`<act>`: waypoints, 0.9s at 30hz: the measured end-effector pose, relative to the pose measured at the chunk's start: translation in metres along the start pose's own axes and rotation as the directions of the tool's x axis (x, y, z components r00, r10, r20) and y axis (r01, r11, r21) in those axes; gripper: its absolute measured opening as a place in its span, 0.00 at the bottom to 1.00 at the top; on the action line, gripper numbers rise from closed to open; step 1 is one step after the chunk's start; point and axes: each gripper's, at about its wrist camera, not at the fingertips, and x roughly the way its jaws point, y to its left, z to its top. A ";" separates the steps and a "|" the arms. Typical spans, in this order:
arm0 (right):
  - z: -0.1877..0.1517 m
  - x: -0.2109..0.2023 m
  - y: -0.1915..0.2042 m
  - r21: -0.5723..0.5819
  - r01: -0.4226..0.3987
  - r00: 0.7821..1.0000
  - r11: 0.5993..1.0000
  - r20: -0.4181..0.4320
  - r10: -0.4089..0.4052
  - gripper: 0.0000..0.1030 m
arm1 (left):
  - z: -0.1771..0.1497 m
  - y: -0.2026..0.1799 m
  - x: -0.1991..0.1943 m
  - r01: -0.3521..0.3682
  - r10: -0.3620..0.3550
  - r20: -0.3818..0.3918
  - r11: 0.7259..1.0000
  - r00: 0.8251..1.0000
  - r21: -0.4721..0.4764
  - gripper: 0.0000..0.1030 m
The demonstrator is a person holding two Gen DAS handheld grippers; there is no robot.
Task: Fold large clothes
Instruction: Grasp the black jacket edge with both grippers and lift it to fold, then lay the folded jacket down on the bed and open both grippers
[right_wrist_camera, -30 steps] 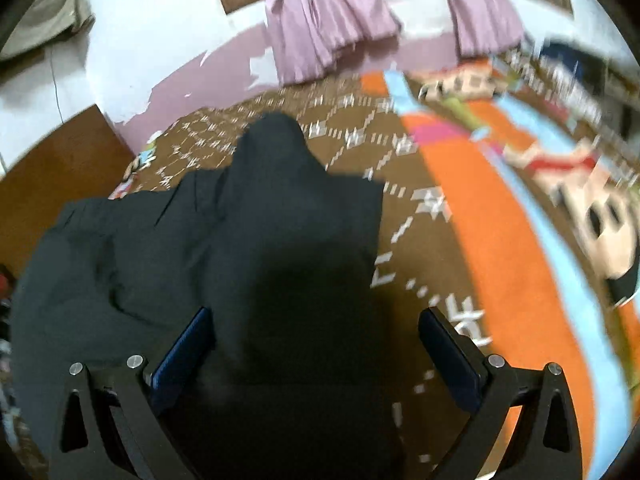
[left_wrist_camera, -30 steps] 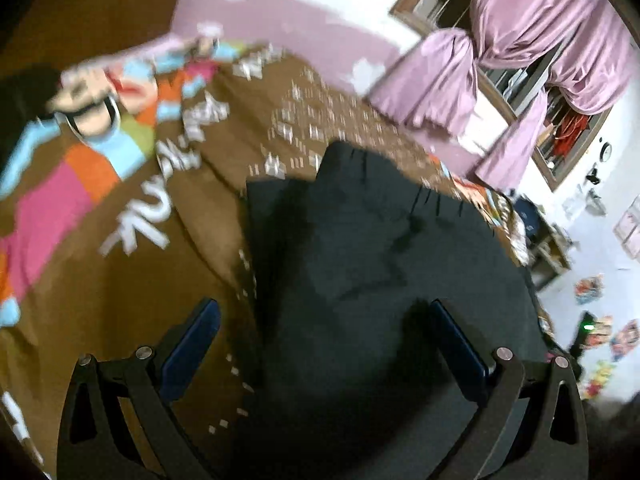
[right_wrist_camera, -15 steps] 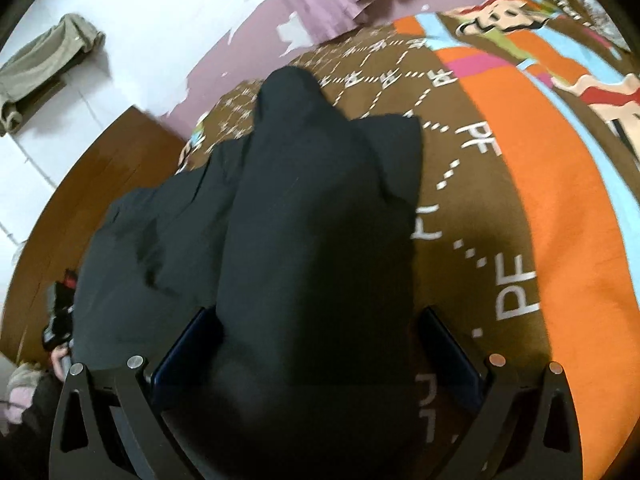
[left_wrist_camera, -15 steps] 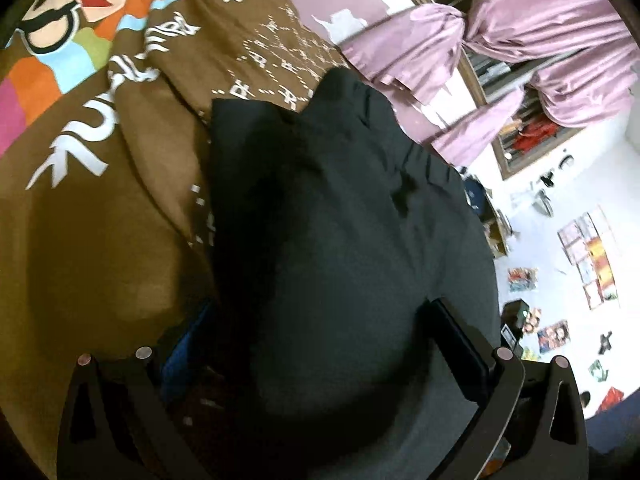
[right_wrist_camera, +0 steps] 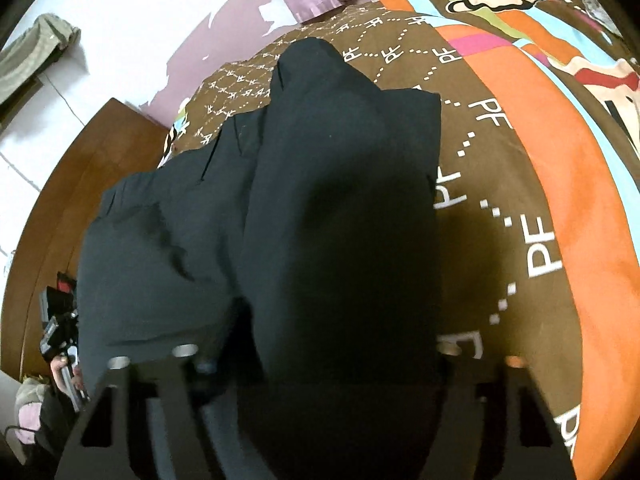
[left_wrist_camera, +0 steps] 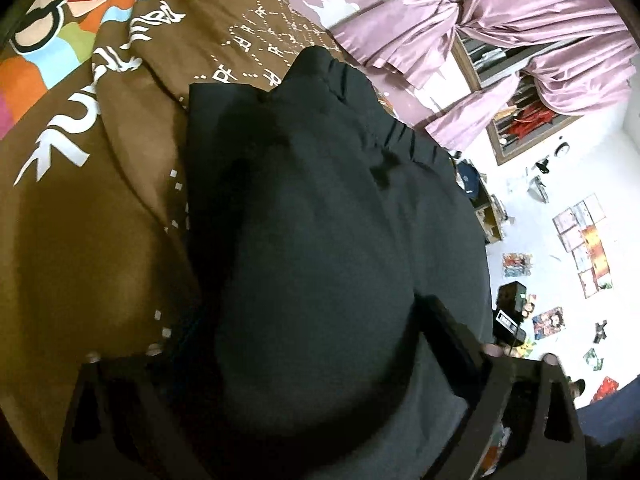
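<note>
A large black garment (left_wrist_camera: 320,200) lies folded on a brown patterned blanket (left_wrist_camera: 80,220). My left gripper (left_wrist_camera: 310,312) sits low over its near edge. A thick fold bulges up between the jaws, which are closing. The right finger (left_wrist_camera: 452,340) shows beside the bulge, while the left finger is lost in shadow under the cloth. In the right wrist view the same garment (right_wrist_camera: 320,180) covers the blanket (right_wrist_camera: 540,160). My right gripper (right_wrist_camera: 340,320) has its jaws closing tight against a fold that hides both fingertips.
Pink curtains (left_wrist_camera: 520,20) hang over a window behind the bed. Pictures (left_wrist_camera: 580,240) dot the white wall on the right. A curved wooden bed end (right_wrist_camera: 80,184) runs along the left, with a beige cloth (right_wrist_camera: 36,48) hung above it.
Both grippers have tipped down and come closer to the garment. Their jaws have narrowed, the right pair much more. Black fabric now bunches up between each pair.
</note>
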 end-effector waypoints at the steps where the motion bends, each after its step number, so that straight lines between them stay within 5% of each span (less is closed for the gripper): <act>1: -0.001 -0.005 0.006 -0.008 -0.002 1.000 1.000 0.013 0.002 0.35 | -0.001 0.000 -0.002 -0.010 0.010 0.008 1.000 1.000 -0.004 0.69; 3: -0.001 -0.015 0.022 -0.033 0.020 0.999 0.999 0.044 -0.018 0.20 | -0.005 -0.003 -0.008 -0.002 0.003 0.048 1.000 0.999 -0.024 0.56; 7: 0.002 -0.037 0.062 -0.109 0.037 0.992 0.993 0.125 -0.023 0.15 | -0.014 -0.016 -0.025 0.027 -0.027 0.128 1.000 0.991 0.004 0.28; 9: 0.005 -0.047 0.081 -0.128 0.015 0.987 0.992 0.159 0.006 0.14 | -0.018 -0.027 -0.036 0.032 -0.036 0.157 0.999 0.987 0.030 0.23; 15: 0.011 -0.062 0.150 -0.223 -0.049 0.974 0.974 0.207 0.096 0.13 | -0.026 -0.071 -0.080 -0.001 -0.033 0.246 0.990 0.969 0.138 0.19; 21: 0.010 -0.035 0.196 -0.274 -0.115 0.969 0.955 0.183 0.169 0.13 | -0.042 -0.070 -0.146 -0.058 -0.003 0.360 0.986 0.933 0.157 0.19; 24: 0.007 -0.004 0.205 -0.299 -0.079 0.980 0.951 0.152 0.129 0.13 | -0.046 -0.053 -0.165 -0.092 0.038 0.393 0.989 0.919 0.118 0.19; 27: -0.004 0.021 0.203 -0.312 0.052 0.984 0.949 0.176 0.004 0.16 | -0.052 -0.027 -0.165 -0.149 0.116 0.382 0.987 0.917 0.056 0.20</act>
